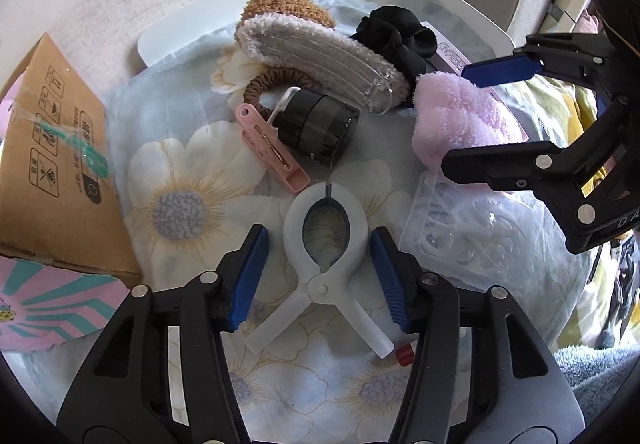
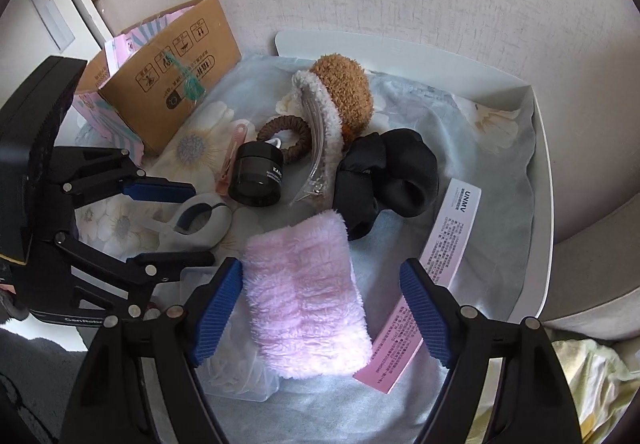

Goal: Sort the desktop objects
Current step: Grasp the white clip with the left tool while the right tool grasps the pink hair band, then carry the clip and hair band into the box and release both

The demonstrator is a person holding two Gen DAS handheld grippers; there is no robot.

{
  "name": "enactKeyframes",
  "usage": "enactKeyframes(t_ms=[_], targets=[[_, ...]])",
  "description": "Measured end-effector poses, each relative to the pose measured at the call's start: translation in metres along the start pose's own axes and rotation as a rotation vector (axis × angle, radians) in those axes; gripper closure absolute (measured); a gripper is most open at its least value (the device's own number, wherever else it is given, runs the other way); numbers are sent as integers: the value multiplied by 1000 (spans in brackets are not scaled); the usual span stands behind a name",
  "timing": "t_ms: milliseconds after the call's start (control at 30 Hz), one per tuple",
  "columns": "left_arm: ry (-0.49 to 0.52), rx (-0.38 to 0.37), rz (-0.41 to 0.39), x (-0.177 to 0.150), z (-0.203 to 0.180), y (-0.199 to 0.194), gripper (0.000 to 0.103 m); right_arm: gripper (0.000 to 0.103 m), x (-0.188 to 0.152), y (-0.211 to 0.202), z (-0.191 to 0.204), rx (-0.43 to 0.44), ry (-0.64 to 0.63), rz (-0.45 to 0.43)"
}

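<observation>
I have the left gripper (image 1: 320, 276) pointed steeply down over the white clamp clip (image 1: 325, 256), its blue pads (image 1: 250, 276) flanking the clip's oval head. The jaws are partly spread; narrow gaps show on both sides, so I judge the pads are not yet pressing. To do this step well, I would close squarely on the head just above the pivot, not on the splayed handles, which would squeeze the clip open and let it slip. I would lift straight up to avoid dragging the floral cloth (image 1: 176, 180).

The clip lies flat at the centre of the left wrist view, handles toward 6 o'clock, head toward 12. It is translucent white plastic with a round pivot pin. A pink hair clip (image 1: 272, 148) and a black jar (image 1: 320, 132) lie near it at 12 o'clock; a clear plastic packet (image 1: 452, 232) sits at 3 o'clock.

The right gripper (image 2: 320, 308) stands wide open and empty above the pink fluffy cloth (image 2: 304, 292), touching nothing that I can confirm. The cardboard box (image 2: 172, 72) at 10 o'clock in the right wrist view is a likely destination, in my judgement.
</observation>
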State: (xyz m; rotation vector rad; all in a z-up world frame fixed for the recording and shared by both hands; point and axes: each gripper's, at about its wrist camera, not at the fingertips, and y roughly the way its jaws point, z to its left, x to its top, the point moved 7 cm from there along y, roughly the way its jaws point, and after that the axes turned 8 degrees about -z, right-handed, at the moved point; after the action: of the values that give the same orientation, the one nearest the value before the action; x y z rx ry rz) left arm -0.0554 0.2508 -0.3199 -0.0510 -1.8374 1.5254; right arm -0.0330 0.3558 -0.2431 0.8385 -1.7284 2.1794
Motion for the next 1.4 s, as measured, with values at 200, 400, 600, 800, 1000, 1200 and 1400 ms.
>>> enactKeyframes(t_ms=[200, 400, 600, 800, 1000, 1200, 1400], targets=[[-19, -2, -2, 1, 0, -4, 65, 57, -1, 1, 3, 64, 49, 1], [-13, -5, -22, 2, -1, -16, 65, 65, -1, -6, 11, 57, 35, -16], [-26, -11, -46, 5, 7, -33, 65, 79, 3, -22, 10, 37, 75, -67], [-42, -7, -67, 4, 13, -47, 65, 81, 2, -39, 12, 7, 103, -98], [-69, 5, -106, 14, 19, -74, 65, 81, 14, -69, 23, -11, 141, -158], [-100, 20, -190, 27, 39, -124, 65, 81, 36, -96, 45, -26, 124, -221], [-145, 62, -282, 34, 74, -174, 65, 81, 71, -113, 76, -9, 90, -280]])
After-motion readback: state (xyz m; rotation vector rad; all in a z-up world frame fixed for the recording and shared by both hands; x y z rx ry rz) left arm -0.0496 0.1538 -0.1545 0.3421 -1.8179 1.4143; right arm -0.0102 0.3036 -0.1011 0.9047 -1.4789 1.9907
